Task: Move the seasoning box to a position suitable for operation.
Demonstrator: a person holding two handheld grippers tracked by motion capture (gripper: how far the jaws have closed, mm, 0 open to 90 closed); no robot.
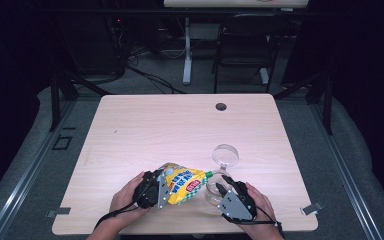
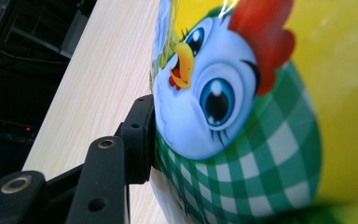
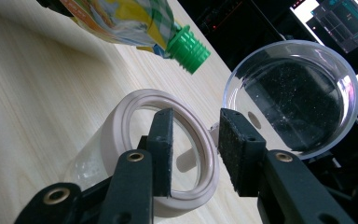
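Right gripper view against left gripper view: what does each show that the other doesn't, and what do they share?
Right gripper view alone: the pouch's green cap, a clear jar with a pale rim that the right gripper straddles, and its hinged clear lid. Left gripper view alone: a cartoon chicken face and one of the left gripper's fingers pressed against it. Both: the yellow pouch and the wooden table.

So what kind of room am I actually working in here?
Probably a lab or recording studio, not a kitchen: a bare wooden desk with a cable hole, black curtains on both sides, loose cables on grey carpet, and lit monitors nearby.
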